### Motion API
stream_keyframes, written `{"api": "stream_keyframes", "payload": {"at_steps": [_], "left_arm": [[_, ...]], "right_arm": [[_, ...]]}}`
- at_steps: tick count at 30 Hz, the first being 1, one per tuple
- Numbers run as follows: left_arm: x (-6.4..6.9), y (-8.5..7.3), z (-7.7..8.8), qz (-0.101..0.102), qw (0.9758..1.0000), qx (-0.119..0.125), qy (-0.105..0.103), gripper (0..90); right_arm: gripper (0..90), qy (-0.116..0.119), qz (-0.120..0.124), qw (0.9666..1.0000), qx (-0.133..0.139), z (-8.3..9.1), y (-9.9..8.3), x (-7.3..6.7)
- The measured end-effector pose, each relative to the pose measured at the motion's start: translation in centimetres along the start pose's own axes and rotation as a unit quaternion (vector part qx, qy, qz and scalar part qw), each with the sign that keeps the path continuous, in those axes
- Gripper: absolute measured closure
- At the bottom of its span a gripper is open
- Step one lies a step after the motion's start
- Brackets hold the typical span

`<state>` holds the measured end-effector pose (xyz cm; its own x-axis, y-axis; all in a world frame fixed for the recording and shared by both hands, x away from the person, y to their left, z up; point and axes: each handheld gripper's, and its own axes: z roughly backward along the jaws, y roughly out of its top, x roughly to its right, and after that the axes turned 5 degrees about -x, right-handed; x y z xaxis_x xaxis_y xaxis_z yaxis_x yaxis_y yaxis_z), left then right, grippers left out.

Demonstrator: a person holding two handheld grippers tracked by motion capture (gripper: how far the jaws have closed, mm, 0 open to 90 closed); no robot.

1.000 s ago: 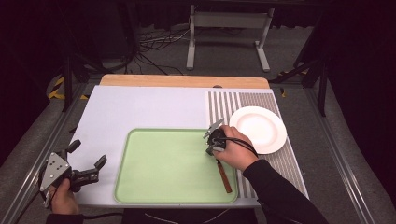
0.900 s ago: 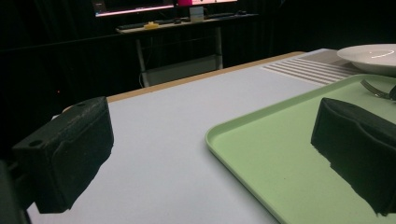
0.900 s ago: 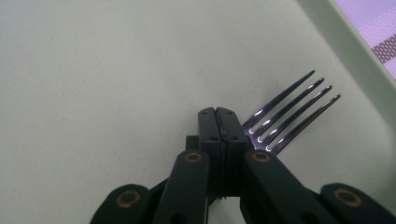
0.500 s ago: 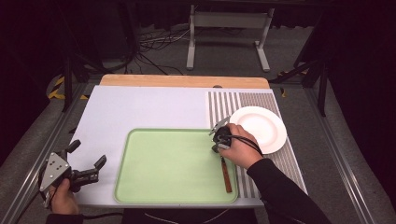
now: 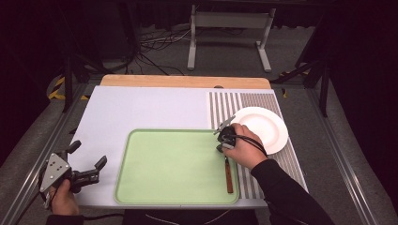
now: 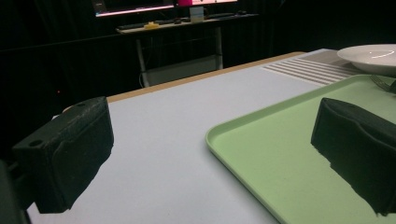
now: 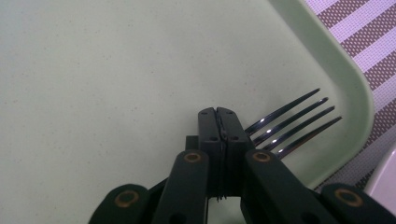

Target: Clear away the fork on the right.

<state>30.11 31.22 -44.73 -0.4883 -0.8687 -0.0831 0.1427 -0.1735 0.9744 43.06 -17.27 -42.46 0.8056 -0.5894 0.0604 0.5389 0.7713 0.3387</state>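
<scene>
A fork with a brown wooden handle (image 5: 228, 176) lies along the right side of the green tray (image 5: 173, 164). My right gripper (image 5: 225, 138) is shut on the fork near its neck, and the metal tines point toward the white plate (image 5: 265, 126). In the right gripper view the jaws (image 7: 218, 112) are pressed together, and the tines (image 7: 294, 123) stick out to the right above the tray's rounded corner (image 7: 355, 93). My left gripper (image 5: 89, 153) is held wide open with nothing in it at the table's front left, just left of the tray. The left gripper (image 6: 212, 140) looks across the tray's rim (image 6: 243, 135).
The plate sits on a brown-striped mat (image 5: 225, 105) at the right, also visible far right in the left gripper view (image 6: 369, 56). A pale table surface (image 5: 141, 108) stretches behind the tray to a wooden back edge (image 5: 185, 80). Metal rails run along both table sides.
My right gripper has shifted slightly right and away, toward the plate, with the fork in it. The left gripper has stayed where it was.
</scene>
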Motion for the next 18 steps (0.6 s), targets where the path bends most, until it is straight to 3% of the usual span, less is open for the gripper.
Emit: {"api": "stream_keyframes", "payload": {"at_steps": [5, 8, 10, 11, 14, 18], "left_arm": [[0.0, 0.0, 0.0, 0.000, 1.0000, -0.001, 0.000, 0.0], [0.0, 0.0, 0.0, 0.000, 1.0000, 0.000, 0.000, 0.0], [0.0, 0.0, 0.0, 0.000, 1.0000, -0.001, 0.000, 0.0], [0.0, 0.0, 0.0, 0.000, 1.0000, -0.001, 0.000, 0.0], [0.0, 0.0, 0.1, -0.001, 1.0000, -0.001, 0.002, 0.0], [0.1, 0.0, 0.0, -0.001, 1.0000, -0.001, 0.000, 0.0]], "right_arm": [[81.3, 0.006, -0.003, 0.9999, 0.014, 0.3, 0.0, -0.2], [69.0, 0.020, -0.014, 0.9990, 0.038, 0.8, 0.1, -0.4], [53.4, 0.020, -0.009, 0.9983, 0.054, 1.4, 0.2, -0.6], [53.4, 0.020, -0.009, 0.9983, 0.054, 1.4, 0.2, -0.6], [28.5, 0.029, -0.005, 0.9954, 0.092, 2.4, 0.3, -0.6], [22.3, 0.042, 0.005, 0.9922, 0.117, 3.9, 0.1, -0.7]]}}
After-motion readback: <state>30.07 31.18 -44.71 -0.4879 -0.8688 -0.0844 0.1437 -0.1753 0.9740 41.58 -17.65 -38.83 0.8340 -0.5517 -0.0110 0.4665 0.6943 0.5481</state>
